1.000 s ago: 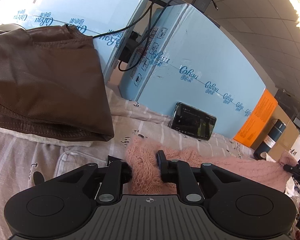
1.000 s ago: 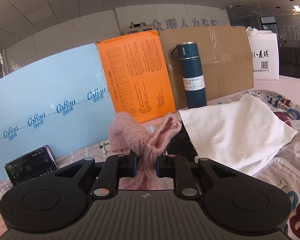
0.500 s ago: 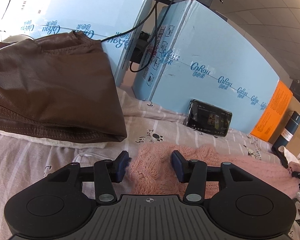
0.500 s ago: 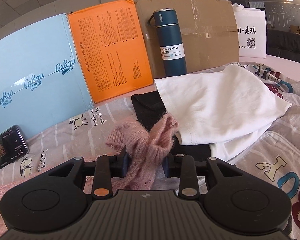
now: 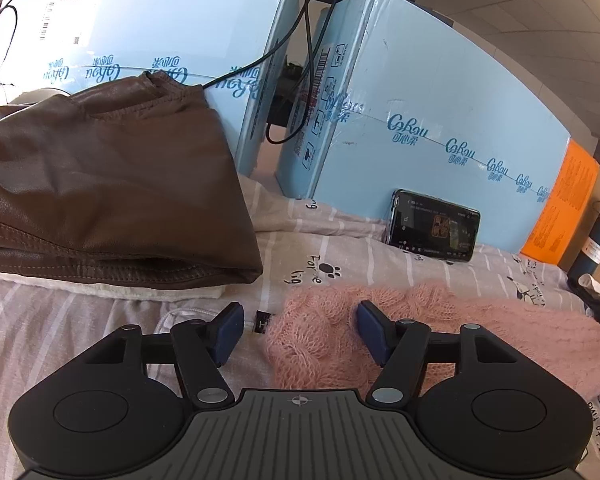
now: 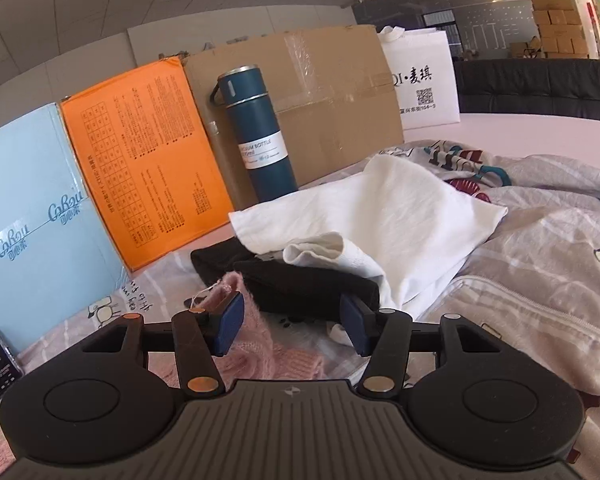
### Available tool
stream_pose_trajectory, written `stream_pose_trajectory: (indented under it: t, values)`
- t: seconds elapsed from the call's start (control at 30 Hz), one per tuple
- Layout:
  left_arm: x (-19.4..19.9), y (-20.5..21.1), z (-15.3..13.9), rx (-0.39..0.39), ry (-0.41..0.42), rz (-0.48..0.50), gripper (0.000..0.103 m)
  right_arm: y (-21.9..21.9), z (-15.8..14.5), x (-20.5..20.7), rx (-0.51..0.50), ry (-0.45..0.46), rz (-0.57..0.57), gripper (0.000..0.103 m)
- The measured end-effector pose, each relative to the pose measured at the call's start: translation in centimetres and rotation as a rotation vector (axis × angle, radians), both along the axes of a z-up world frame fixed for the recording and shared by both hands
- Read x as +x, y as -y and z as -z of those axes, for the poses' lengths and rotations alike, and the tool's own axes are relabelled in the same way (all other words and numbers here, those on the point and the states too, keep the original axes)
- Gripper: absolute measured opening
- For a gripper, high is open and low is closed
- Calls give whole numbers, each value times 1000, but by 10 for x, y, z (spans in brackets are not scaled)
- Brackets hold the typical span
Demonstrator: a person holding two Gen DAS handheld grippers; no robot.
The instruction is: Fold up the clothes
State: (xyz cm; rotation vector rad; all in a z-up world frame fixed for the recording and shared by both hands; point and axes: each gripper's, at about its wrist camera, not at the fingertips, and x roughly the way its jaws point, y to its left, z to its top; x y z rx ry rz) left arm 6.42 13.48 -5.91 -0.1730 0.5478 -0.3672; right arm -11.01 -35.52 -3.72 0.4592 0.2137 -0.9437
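A pink knitted sweater (image 5: 440, 332) lies flat on the striped grey bedsheet (image 5: 100, 320). My left gripper (image 5: 300, 332) is open, its fingers spread over the sweater's left end, holding nothing. In the right wrist view my right gripper (image 6: 290, 330) is open and empty; the sweater's other end (image 6: 260, 344) lies on the sheet under its left finger (image 6: 230, 322).
A folded brown leather garment (image 5: 100, 192) lies at the left. A white garment (image 6: 380, 220) over a black one (image 6: 300, 280) lies ahead of the right gripper. Blue boxes (image 5: 420, 100), a phone (image 5: 434, 226), an orange box (image 6: 140, 160), a cardboard box (image 6: 320, 92) and a blue bottle (image 6: 260, 132) stand behind.
Both grippers opened and let go of the pink sweater, which now lies flat on the sheet. Both grippers came down closer to the bed.
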Motion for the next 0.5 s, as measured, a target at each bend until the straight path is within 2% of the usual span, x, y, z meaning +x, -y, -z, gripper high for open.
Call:
stream_pose_trajectory:
  t: [0.07, 0.13, 0.2, 0.23, 0.33, 0.4, 0.5]
  values:
    - [0, 0, 0, 2, 2, 0, 64, -1, -5, -12, -43, 36, 94, 68]
    - [0, 1, 1, 0, -5, 3, 64, 3, -7, -21, -19, 71, 81, 70]
    - [2, 0, 2, -13, -24, 10, 65, 14, -4, -27, 108, 104, -17, 81]
    - [3, -2, 3, -24, -39, 14, 65, 21, 0, -28, 206, 121, -88, 81]
    - [6, -5, 5, -68, -91, 25, 67, 31, 8, -30, 384, 160, -212, 81]
    - [8, -6, 7, -107, -134, 52, 71, 31, 10, -30, 435, 154, -256, 82]
    - [5, -2, 8, -110, -142, 81, 76, 31, 15, -32, 476, 167, -258, 85]
